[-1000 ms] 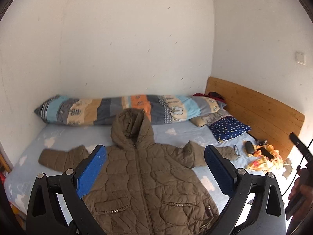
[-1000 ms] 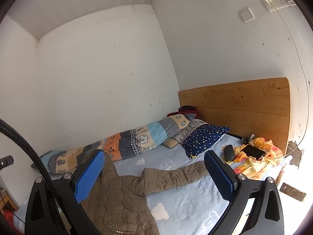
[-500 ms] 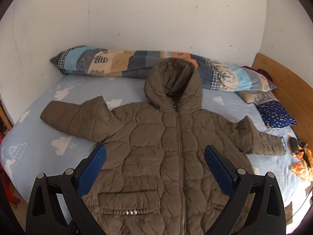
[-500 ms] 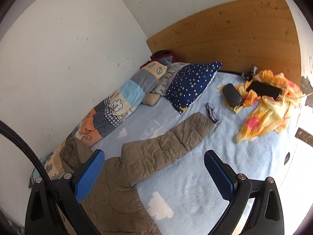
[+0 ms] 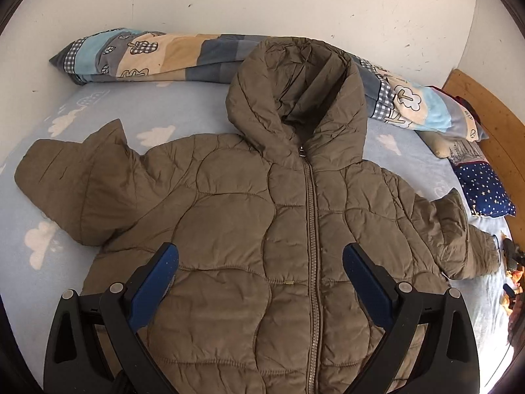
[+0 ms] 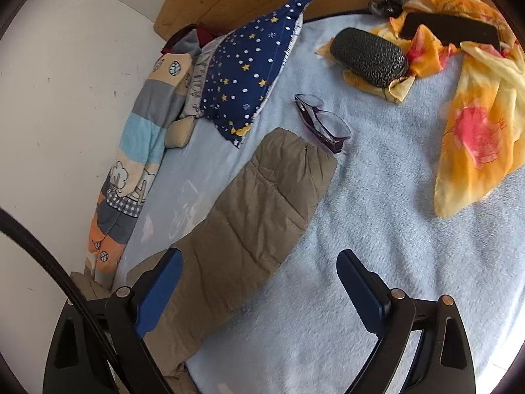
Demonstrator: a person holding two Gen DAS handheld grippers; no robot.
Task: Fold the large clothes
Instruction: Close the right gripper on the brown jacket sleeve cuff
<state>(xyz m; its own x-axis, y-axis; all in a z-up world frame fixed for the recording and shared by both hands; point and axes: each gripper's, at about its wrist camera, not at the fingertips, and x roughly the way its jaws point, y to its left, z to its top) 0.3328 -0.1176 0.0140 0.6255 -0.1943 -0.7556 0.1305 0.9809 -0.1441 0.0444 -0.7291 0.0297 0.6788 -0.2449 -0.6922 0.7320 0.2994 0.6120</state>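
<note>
A zipped olive quilted hooded jacket (image 5: 262, 229) lies flat, front up, on the light-blue bed blanket (image 6: 377, 229), its sleeve (image 6: 259, 207) ending beside purple glasses (image 6: 323, 124). The left gripper (image 5: 261, 271) over its chest and the right gripper (image 6: 259, 277) over the sleeve both have jaws spread, holding nothing. Bare blanket lies right of the sleeve, before the yellow scarf (image 6: 472, 131) and black glasses case (image 6: 369, 55).

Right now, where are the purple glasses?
In the right wrist view, the purple glasses lie on the blue bedsheet just past the cuff of the jacket sleeve, between the starry pillow and the black case.
</note>
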